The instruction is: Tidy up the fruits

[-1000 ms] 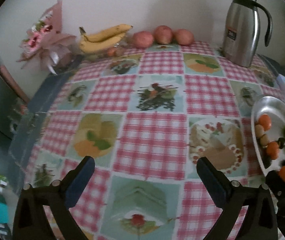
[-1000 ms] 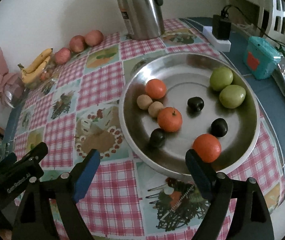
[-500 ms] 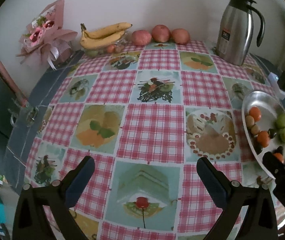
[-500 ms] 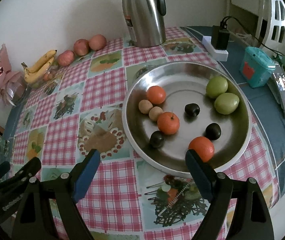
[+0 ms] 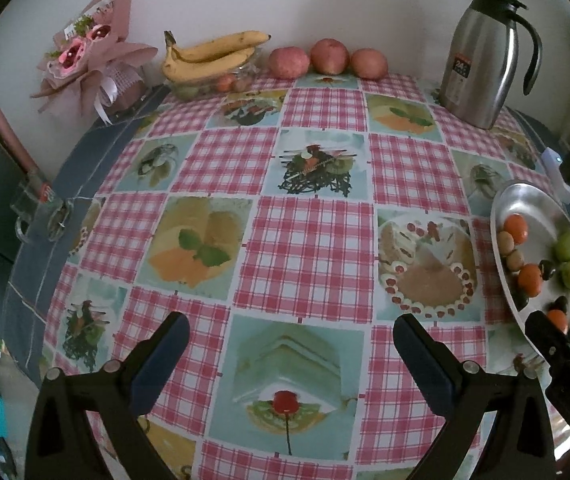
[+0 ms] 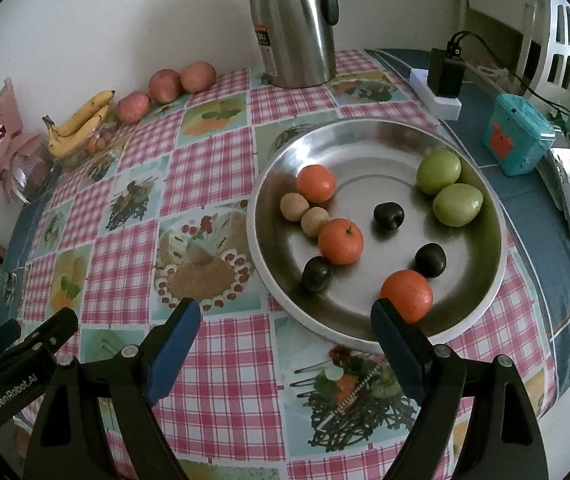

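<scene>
The table [image 5: 305, 256], under a checked cloth, stands against a pale wall. Both claws, left claw [image 5: 291, 344] and right claw [image 6: 285, 324], hang spread apart and empty. The steel tray [image 6: 481, 280] holds mixed small fruit in loose clusters (sorting stage undeterminable); bananas [image 5: 209, 56] and apples [image 5: 327, 58] line the wall.

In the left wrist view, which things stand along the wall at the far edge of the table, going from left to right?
Flower bouquet → bananas → three red apples → steel thermos jug.
</scene>
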Available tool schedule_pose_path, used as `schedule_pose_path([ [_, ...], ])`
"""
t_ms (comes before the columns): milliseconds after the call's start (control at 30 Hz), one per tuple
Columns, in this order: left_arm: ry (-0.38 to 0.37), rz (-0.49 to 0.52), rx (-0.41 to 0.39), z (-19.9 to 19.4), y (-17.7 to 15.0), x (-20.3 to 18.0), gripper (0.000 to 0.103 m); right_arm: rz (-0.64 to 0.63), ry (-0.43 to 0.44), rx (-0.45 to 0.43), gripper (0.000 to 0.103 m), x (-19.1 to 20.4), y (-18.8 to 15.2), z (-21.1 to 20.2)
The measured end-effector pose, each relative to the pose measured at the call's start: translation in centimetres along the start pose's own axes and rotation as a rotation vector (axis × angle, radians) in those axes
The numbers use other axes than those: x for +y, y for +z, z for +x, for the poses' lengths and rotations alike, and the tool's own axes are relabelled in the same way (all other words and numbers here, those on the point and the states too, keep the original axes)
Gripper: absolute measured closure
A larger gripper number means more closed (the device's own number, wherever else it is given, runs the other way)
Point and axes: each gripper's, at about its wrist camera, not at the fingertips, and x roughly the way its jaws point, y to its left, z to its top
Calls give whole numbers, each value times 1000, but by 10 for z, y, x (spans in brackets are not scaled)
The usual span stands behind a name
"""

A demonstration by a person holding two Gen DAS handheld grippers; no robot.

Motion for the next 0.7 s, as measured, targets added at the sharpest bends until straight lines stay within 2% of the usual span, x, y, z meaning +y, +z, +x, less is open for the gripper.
schedule_pose_path([
  [700, -6, -8, 10, 1, 2, 0, 0, 5, -8, 16, 15, 1, -1, 4],
])
